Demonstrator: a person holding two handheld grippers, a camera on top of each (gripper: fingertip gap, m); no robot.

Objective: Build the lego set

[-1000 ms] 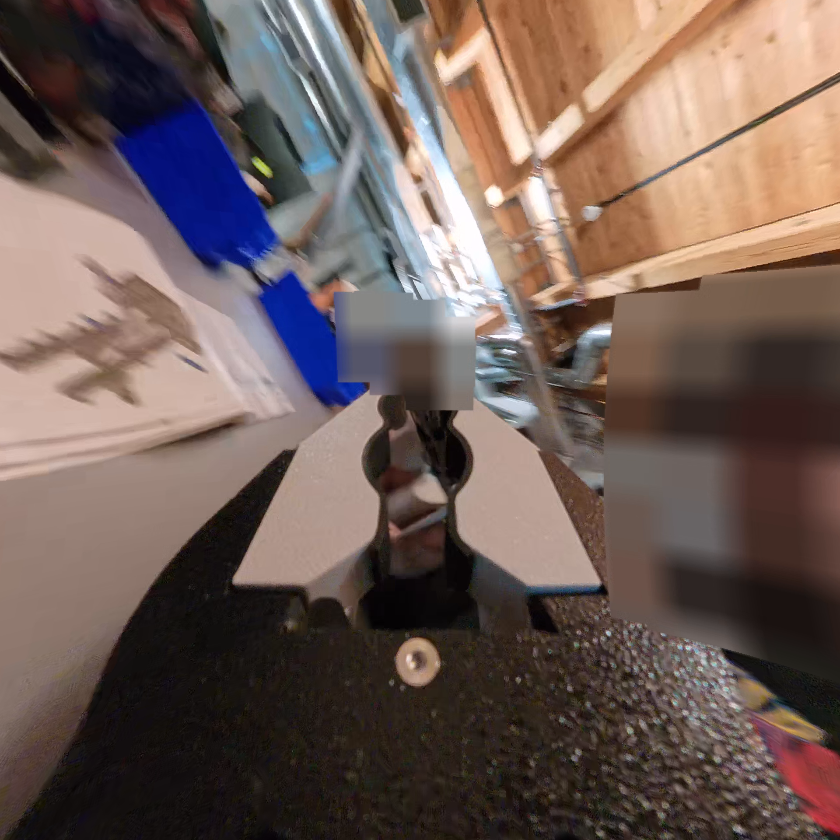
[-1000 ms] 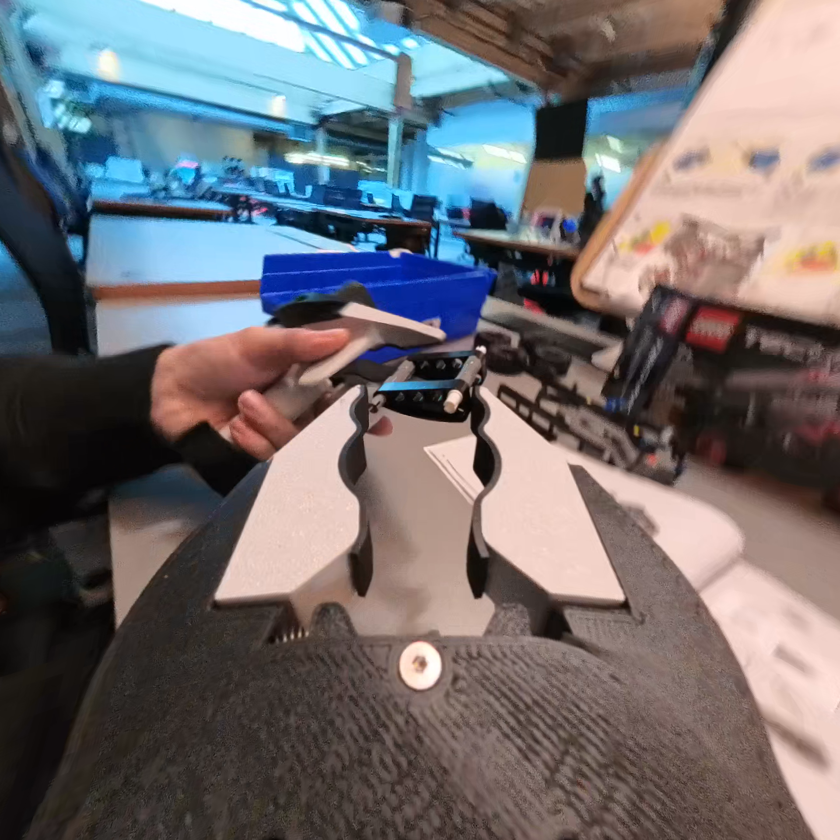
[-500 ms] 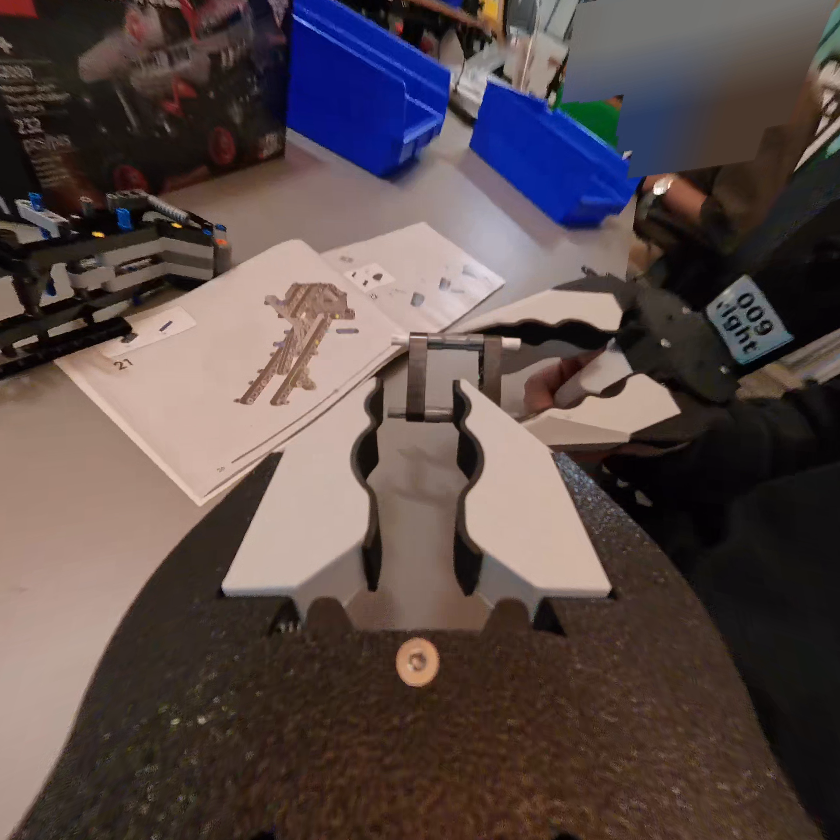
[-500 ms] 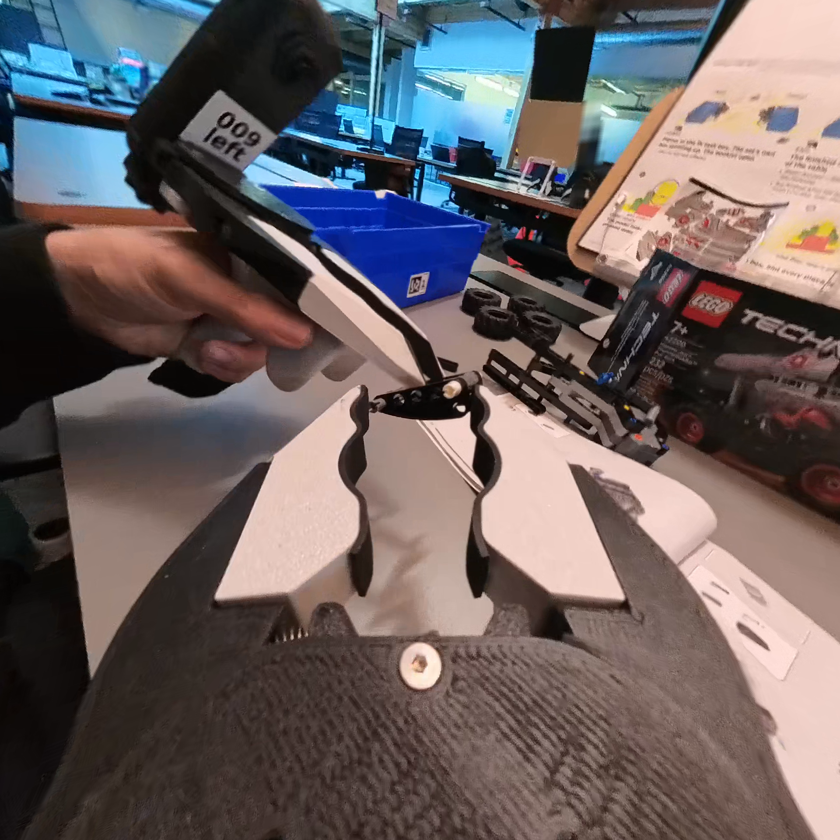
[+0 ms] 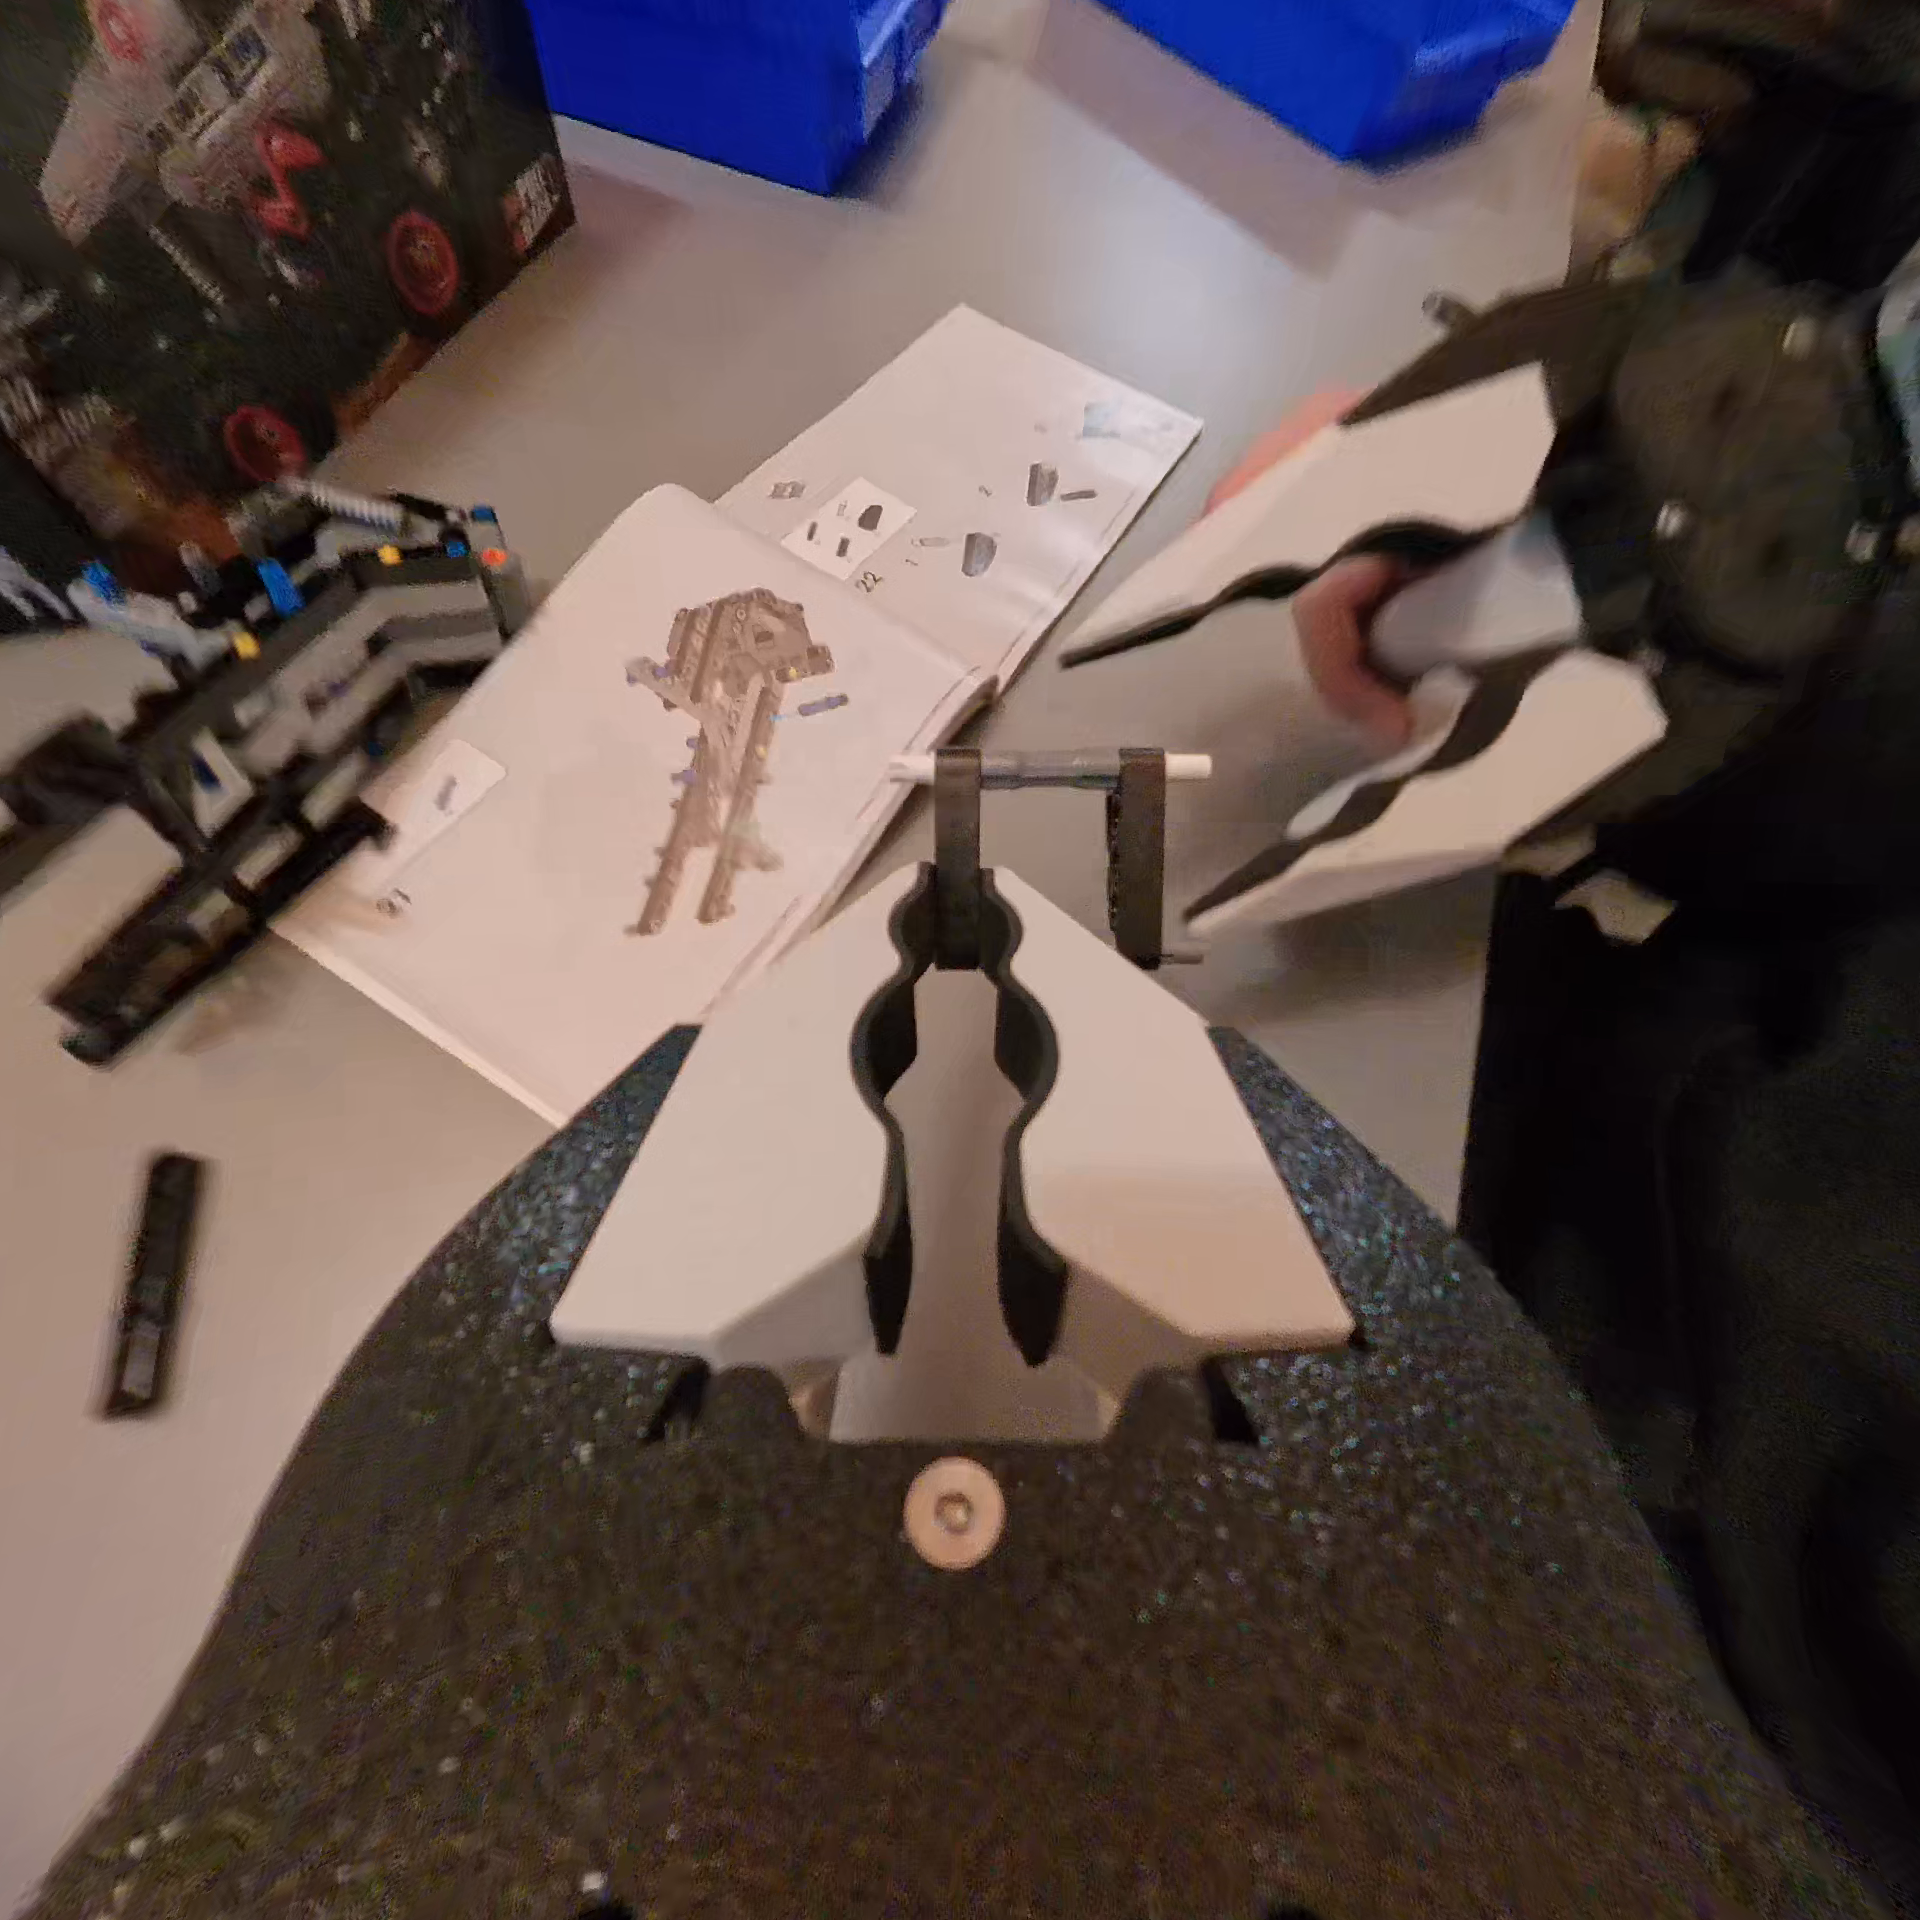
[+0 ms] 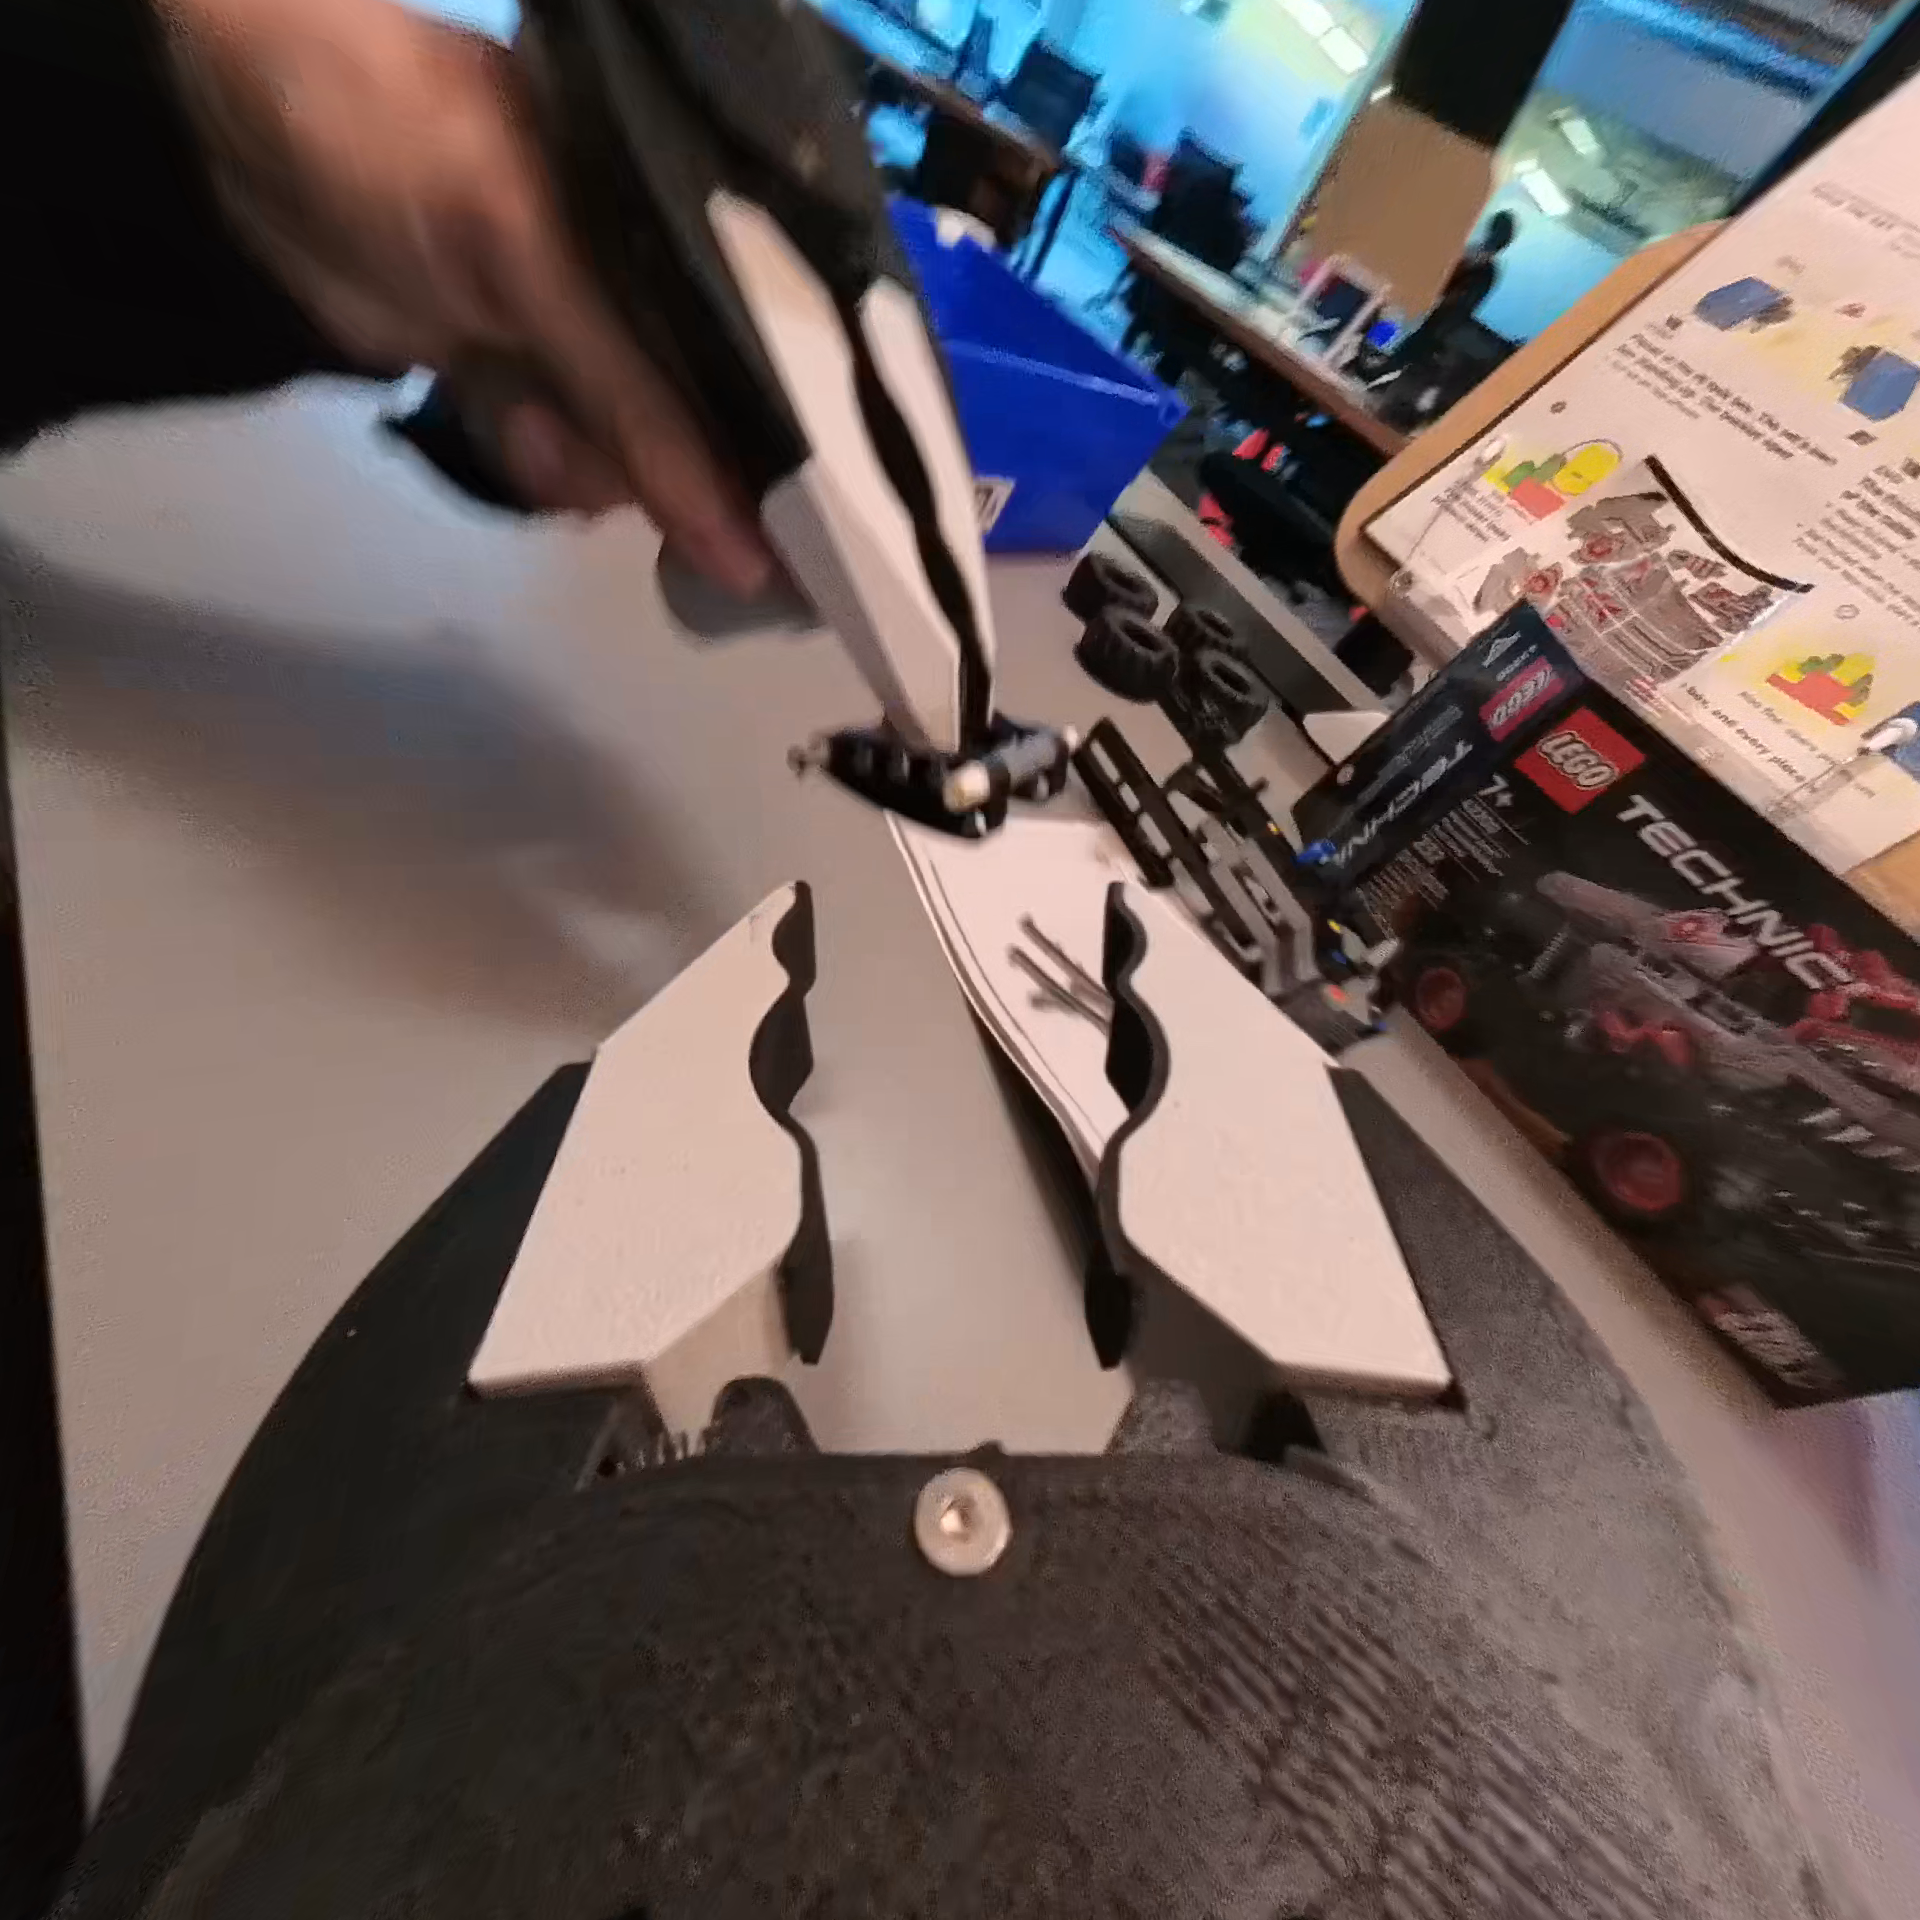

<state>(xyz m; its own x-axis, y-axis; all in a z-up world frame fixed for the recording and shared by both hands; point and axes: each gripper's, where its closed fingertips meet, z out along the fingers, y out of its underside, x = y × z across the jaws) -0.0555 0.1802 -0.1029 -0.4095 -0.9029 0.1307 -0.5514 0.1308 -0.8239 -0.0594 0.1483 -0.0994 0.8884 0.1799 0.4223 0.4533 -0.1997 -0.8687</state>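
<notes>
My left gripper (image 5: 954, 920) is shut on one black beam of a small lego assembly (image 5: 1049, 774), two black beams joined by a pale axle, and holds it above the open instruction booklet (image 5: 727, 727). My right gripper (image 6: 956, 904) is open and empty, a short way back from that assembly (image 6: 914, 774). In the right wrist view the left gripper (image 6: 961, 727) comes down from above onto the assembly. In the left wrist view the right gripper (image 5: 1132, 784) shows at the right, jaws apart. The part-built black and grey chassis (image 5: 260, 665) lies left of the booklet.
A loose black beam (image 5: 151, 1283) lies on the grey table (image 5: 312, 1507) at the left. The lego box (image 6: 1662, 987) stands behind the chassis (image 6: 1226, 862). Several black tyres (image 6: 1164, 644), blue bins (image 5: 727, 73) and a poster board (image 6: 1662, 468) stand farther back. Left and right tips are no more than a few centimetres apart.
My right gripper has let go of the assembly, opened wider and pulled back. My left gripper has swung down to the table and shut on one of its beams.
</notes>
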